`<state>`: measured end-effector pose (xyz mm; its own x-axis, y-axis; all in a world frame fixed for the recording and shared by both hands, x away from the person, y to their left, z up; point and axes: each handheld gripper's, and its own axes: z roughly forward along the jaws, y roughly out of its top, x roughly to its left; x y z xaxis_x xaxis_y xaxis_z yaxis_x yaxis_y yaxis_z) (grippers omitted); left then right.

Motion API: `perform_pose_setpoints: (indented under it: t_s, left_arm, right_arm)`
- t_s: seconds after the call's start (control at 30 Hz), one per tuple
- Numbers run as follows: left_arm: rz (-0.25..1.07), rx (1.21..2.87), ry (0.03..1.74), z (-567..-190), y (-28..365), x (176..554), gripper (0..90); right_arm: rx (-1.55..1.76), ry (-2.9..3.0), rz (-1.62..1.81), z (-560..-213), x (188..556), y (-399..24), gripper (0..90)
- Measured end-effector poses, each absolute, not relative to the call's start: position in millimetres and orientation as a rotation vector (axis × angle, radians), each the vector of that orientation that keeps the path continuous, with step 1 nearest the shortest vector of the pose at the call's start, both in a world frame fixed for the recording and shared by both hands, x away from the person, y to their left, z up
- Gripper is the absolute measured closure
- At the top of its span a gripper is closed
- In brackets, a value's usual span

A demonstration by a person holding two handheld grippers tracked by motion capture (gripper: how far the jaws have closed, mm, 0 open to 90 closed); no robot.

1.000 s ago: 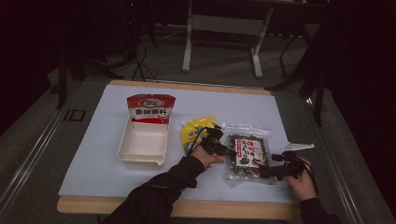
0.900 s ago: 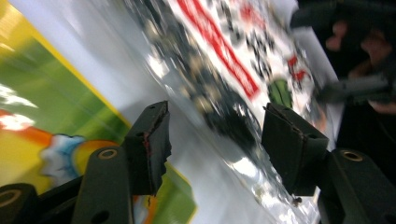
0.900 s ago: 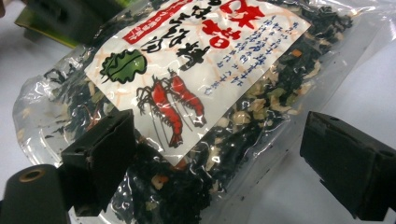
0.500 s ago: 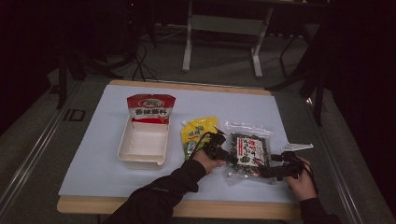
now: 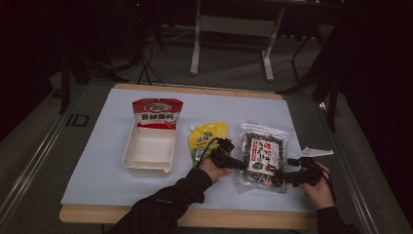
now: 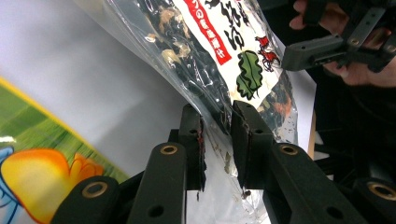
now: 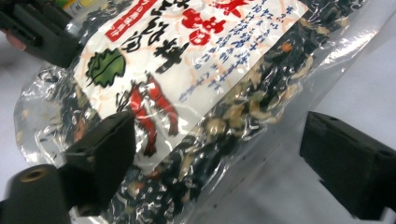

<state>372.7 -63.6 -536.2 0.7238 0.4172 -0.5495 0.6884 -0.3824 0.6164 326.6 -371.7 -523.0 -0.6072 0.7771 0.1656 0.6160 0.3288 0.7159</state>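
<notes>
While the left gripper (image 6: pixel 217 126) pinches the seaweed bag's (image 5: pixel 263 155) clear edge, the right gripper (image 7: pixel 217 163) gapes wide beside it, the bag apparently not yet lifted off the tabletop (image 5: pixel 97 165).

**Three cameras, one shared packet**

The high view looks forward and down from above the person's side, taking in the whole table (image 5: pixel 112 161). The left gripper view sits close along its own jaws, facing the other hand (image 6: pixel 359 70). The right gripper view looks close along its jaws. All three share the seaweed packet (image 5: pixel 263 155) (image 6: pixel 224 56) (image 7: pixel 201 93).
</notes>
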Motion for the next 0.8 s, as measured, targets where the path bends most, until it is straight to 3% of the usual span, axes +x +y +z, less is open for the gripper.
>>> perform_pose_setpoints:
  t_s: [0.3, 0.67, 0.7, 0.8]
  left_arm:
    - [-0.336, 2.028, 0.778, -534.6, -61.7, 366.4, 78.0]
    - [-0.281, 1.998, 0.708, -535.6, -57.0, 357.7, 78.2]
    - [-0.279, 1.996, 0.706, -535.6, -56.7, 356.6, 78.2]
    - [-0.266, 1.989, 0.692, -536.2, -55.0, 355.1, 78.1]
  right_arm:
    - [1.313, 2.342, 1.133, -518.1, 325.8, -372.4, 9.6]
    - [1.371, 2.374, 1.205, -515.0, 327.9, -376.2, 15.5]
    - [1.367, 2.395, 1.229, -514.0, 327.9, -375.5, 20.1]
    - [1.367, 2.398, 1.237, -512.6, 327.6, -374.0, 22.5]
